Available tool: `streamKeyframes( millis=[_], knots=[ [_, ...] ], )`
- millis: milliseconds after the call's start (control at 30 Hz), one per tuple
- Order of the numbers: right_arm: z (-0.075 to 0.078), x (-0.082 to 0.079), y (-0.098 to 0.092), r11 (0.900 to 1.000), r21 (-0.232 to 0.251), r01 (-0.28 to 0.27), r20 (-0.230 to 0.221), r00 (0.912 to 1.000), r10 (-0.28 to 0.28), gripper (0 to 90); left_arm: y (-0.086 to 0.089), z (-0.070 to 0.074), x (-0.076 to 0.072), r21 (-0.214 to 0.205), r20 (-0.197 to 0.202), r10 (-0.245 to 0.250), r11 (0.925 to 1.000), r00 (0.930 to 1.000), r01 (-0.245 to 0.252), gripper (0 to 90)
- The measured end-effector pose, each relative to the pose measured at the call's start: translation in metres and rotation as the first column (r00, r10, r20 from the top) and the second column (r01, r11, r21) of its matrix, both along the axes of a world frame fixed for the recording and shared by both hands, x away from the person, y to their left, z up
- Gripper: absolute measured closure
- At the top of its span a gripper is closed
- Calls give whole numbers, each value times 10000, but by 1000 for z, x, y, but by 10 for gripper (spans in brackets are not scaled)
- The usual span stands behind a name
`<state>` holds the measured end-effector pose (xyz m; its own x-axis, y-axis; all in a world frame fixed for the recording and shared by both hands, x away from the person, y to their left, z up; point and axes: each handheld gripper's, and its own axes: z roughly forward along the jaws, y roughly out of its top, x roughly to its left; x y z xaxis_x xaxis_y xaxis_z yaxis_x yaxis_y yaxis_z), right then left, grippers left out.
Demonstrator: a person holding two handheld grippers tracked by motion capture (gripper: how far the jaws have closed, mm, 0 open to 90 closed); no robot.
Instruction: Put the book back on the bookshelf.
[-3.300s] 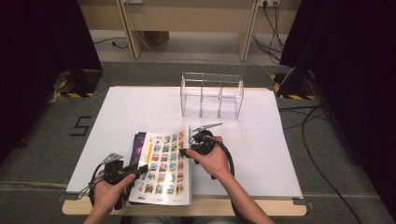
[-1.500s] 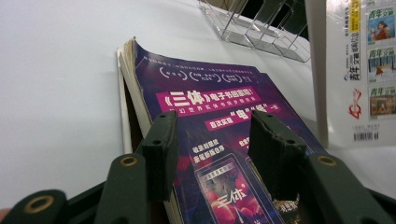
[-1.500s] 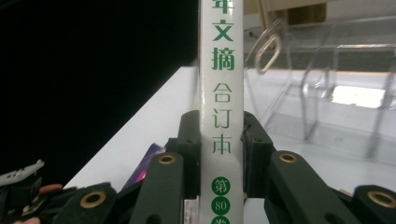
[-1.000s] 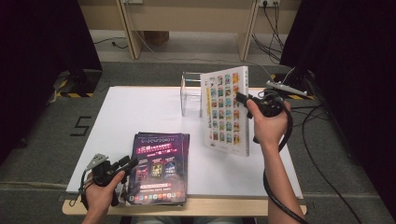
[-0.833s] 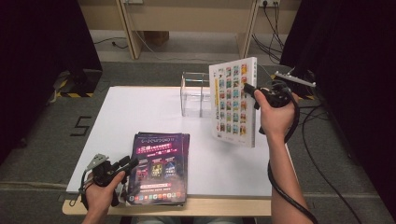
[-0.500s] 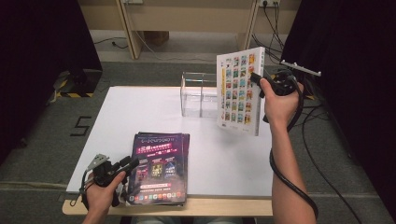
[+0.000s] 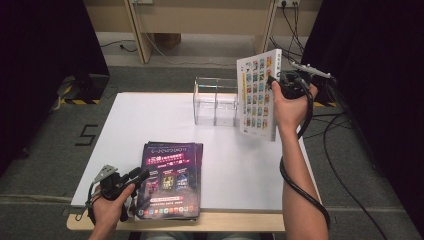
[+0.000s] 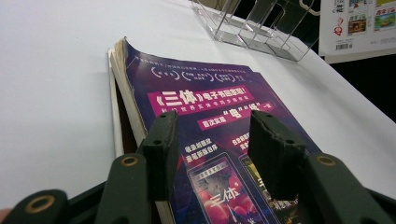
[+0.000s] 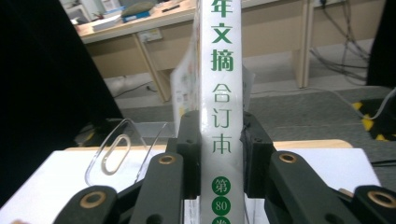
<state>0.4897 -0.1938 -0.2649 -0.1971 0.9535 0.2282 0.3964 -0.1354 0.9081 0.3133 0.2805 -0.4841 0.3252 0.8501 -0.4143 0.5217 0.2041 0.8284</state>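
Observation:
A white book point(image 7: 257, 95) with rows of small colour pictures on its cover hangs upright in the air, just right of a clear plastic rack point(image 7: 215, 100). My right gripper point(image 7: 275, 85) is shut on its spine. In the right gripper view the pads press both sides of the green-lettered spine point(image 9: 220, 93), with the rack point(image 9: 121, 149) below left. A purple magazine point(image 7: 170, 180) lies on a small stack at the table's front left. My left gripper point(image 7: 142, 175) rests at the stack's left edge. Its jaws stand open over the cover point(image 8: 205, 107).
The white table point(image 7: 150, 120) has bare room between the stack and the rack. Cables trail over the floor at the right. Wooden desk legs and dark curtains stand beyond the table's far edge.
The right hand has carried the white book a little farther right and up, turning its cover more edge-on beside the rack. The left hand and the purple magazine have stayed put.

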Motion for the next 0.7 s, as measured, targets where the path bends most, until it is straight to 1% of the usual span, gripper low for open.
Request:
streamKeyframes(
  millis=[33,133,167,200,233,267,433,567,700],
  knots=[
    [0,0,0,10000,0,0,0,10000,0,744,0,0,0,-1,10,-1,10000,10000,1,519],
    [0,4,14,9987,-402,323,42,9995,-321,744,0,0,0,-16,27,-11,10000,10000,11,519],
    [0,4,14,9987,-402,323,42,9995,-321,744,0,0,0,-20,22,-19,10000,10000,19,519],
    [0,6,21,9970,-624,449,94,9990,-444,744,0,0,-1,-34,11,-23,10000,10000,23,519],
    [0,6,21,9970,-624,449,94,9990,-444,744,0,0,-1,-16,11,-47,10000,10000,47,519],
    [-1,8,27,9954,-801,530,134,9986,-521,744,-1,0,-1,-9,13,-77,10000,10000,77,519],
    [-3,14,36,9955,-816,476,175,9988,-463,744,-1,-1,-1,-21,31,-115,9999,9999,115,519],
    [-3,22,42,9979,-592,255,254,9994,-240,744,1,-1,-1,-47,64,-78,10000,9999,78,519],
    [-2,28,44,9983,-534,239,408,9989,-217,744,1,-1,-1,-60,69,-55,10000,10000,56,519]
  ],
)
